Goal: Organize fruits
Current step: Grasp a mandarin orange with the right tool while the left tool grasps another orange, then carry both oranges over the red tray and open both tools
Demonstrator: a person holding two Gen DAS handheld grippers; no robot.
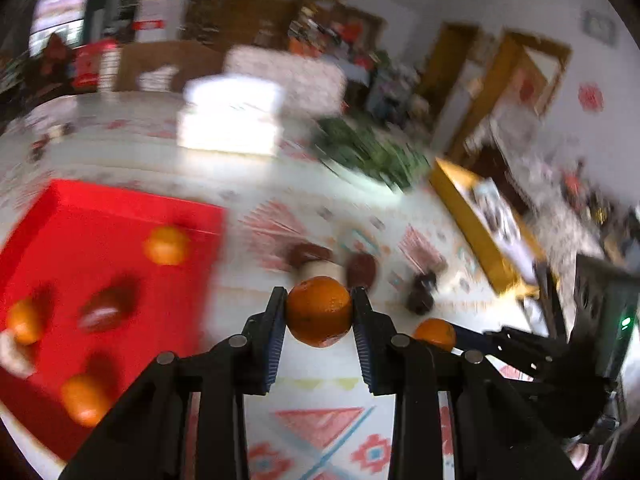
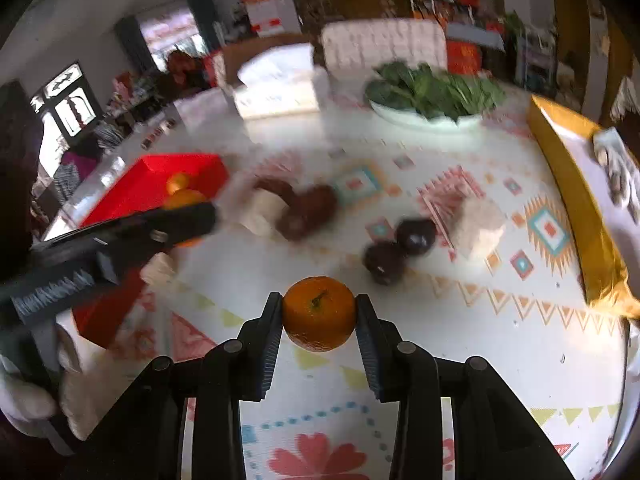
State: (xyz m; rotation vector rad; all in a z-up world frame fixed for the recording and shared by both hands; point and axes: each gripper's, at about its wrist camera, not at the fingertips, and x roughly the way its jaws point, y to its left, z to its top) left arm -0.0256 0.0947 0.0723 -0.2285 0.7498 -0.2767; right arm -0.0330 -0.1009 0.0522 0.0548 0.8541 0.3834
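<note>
My left gripper (image 1: 319, 312) is shut on an orange (image 1: 319, 310), held above the patterned table to the right of the red tray (image 1: 92, 216). The tray holds three oranges (image 1: 167, 245) and a dark fruit (image 1: 105, 308). My right gripper (image 2: 319, 312) is shut on another orange (image 2: 319, 313). It shows in the left wrist view (image 1: 434, 333) at lower right. The left gripper shows in the right wrist view (image 2: 188, 216) over the tray (image 2: 136, 196). Two dark purple fruits (image 2: 396, 250) and brown fruits (image 2: 308, 210) lie on the table.
A plate of green leaves (image 2: 432, 92) stands at the back. A yellow box (image 2: 572, 184) lies along the right edge. White boxes (image 1: 232, 116) stand at the back middle. White foam wrappers (image 2: 480, 226) lie among the fruits.
</note>
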